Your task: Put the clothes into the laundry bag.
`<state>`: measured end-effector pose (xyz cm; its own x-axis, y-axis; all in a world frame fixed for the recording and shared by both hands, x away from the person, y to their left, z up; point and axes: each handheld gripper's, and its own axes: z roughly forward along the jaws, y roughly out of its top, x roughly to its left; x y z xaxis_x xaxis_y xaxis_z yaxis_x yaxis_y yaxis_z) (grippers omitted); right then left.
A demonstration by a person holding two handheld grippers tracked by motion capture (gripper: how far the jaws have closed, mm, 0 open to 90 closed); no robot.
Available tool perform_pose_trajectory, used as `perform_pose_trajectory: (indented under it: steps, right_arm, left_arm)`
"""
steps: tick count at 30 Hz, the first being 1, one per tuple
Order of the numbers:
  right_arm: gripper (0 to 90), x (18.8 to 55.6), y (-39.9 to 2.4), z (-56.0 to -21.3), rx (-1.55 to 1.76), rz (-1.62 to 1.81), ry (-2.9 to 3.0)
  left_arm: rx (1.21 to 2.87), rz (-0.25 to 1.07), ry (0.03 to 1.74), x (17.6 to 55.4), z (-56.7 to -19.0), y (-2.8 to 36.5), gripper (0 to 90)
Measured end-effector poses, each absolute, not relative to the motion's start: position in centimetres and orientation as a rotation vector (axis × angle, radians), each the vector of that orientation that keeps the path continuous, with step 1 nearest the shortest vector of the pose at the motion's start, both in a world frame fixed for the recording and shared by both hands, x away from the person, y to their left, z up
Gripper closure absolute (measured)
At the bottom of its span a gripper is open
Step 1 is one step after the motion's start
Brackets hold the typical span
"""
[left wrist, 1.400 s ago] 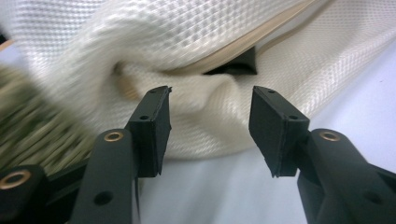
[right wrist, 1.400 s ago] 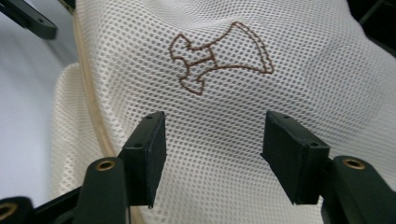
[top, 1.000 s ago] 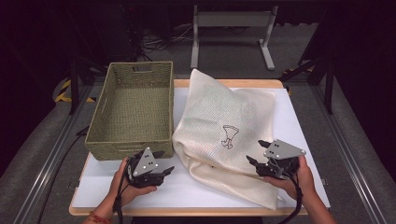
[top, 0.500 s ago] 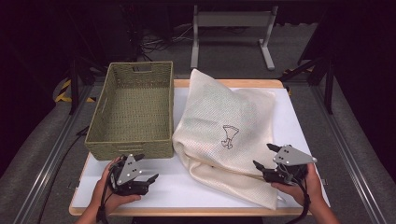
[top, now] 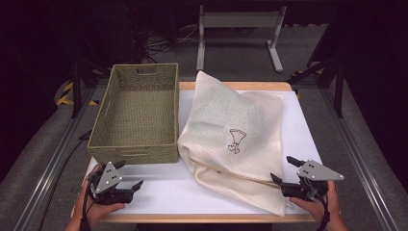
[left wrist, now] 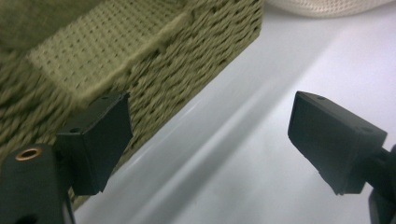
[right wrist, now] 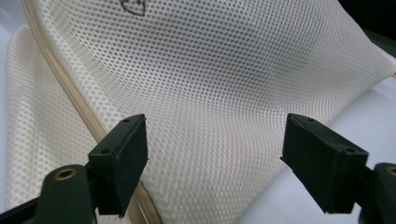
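A cream mesh bag (top: 235, 139) with a small dark emblem lies slumped across the middle of the white table (top: 192, 190). Beside it on the left stands a green woven basket (top: 137, 113). My left gripper (top: 130, 173) sits at the near left, just in front of the basket's front wall (left wrist: 140, 51). Its jaws have just been opening, and the left gripper (left wrist: 210, 121) is open over bare table with nothing between the jaws. My right gripper (top: 282, 168) is at the bag's near right corner. It too has just been opening, and the right gripper (right wrist: 215, 135) faces the mesh (right wrist: 224, 70) without pressing on it.
A tan trim (right wrist: 70, 84) runs along the bag's edge. The table has a wooden rim (top: 192, 219) at the near side. Dark floor, metal rails and a grey stand (top: 240, 21) lie beyond the table.
Both hands drew back toward the near edge, the left gripper sliding left and the right gripper sliding right. Both sets of jaws stand wider apart than before.
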<state>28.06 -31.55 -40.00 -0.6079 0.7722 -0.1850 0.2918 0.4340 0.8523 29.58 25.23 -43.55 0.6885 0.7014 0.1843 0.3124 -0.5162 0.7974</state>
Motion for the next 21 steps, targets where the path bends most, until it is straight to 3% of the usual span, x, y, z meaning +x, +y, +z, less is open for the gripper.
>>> perform_pose_trajectory:
  steps: [12, 21]
  right_arm:
    - [20.7, 28.1, -31.9, -41.2, 0.924, 1.133, 2.111]
    - [19.7, 28.3, -31.9, -41.8, 0.936, 1.123, 2.13]
  left_arm:
    - [1.986, 0.606, 0.907, 29.6, -44.3, 27.6, 10.7]
    - [1.976, 0.593, 0.902, 29.7, -44.3, 27.4, 9.9]
